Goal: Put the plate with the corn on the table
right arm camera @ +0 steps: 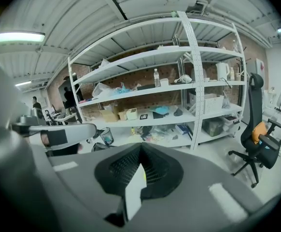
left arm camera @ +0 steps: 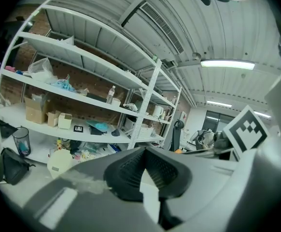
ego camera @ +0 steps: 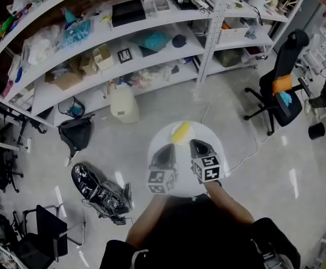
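Here the round white plate (ego camera: 216,150) hangs in front of the white metal shelving (ego camera: 210,38), with the yellow corn cob (ego camera: 180,132) on its shelving-side half. The left gripper (ego camera: 164,149) and right gripper (ego camera: 199,147) each pinch the plate's rim on the side away from the shelving.

My head camera looks steeply down on my left gripper (ego camera: 166,150) and right gripper (ego camera: 198,146), close below it over the plate (ego camera: 210,134), with the floor (ego camera: 168,102) well beneath and the shelving (ego camera: 124,43) across the top. Each gripper camera sits right behind its own jaws, which fill the lower frame, and faces outward at that shelving, the left one tipped to catch the ceiling (left arm camera: 217,37). All three share the shelving; head and right gripper views share the black office chair (ego camera: 280,88).
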A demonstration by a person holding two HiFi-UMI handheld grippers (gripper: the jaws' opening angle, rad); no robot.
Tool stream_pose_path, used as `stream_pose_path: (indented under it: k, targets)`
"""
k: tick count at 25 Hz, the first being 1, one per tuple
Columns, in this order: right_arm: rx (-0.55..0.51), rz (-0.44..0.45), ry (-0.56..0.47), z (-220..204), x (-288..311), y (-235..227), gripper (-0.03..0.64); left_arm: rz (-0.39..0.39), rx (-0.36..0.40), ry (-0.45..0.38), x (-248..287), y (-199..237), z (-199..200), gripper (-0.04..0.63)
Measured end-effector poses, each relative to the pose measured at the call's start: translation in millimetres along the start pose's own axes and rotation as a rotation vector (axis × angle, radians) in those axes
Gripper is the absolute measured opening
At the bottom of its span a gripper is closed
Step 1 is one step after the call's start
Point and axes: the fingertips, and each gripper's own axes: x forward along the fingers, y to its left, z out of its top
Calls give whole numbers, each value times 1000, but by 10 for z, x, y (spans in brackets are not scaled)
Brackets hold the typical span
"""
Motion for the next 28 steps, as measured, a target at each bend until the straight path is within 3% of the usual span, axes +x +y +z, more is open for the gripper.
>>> stream_pose_path:
  k: [7, 28]
  targets:
    - [-37, 11, -106, 179, -231, 78, 6, -11, 17, -3, -31, -84, 11, 3]
    - [-47, 37, -136, 244, -245, 145, 6, -9, 22, 4, -29, -35, 16, 3]
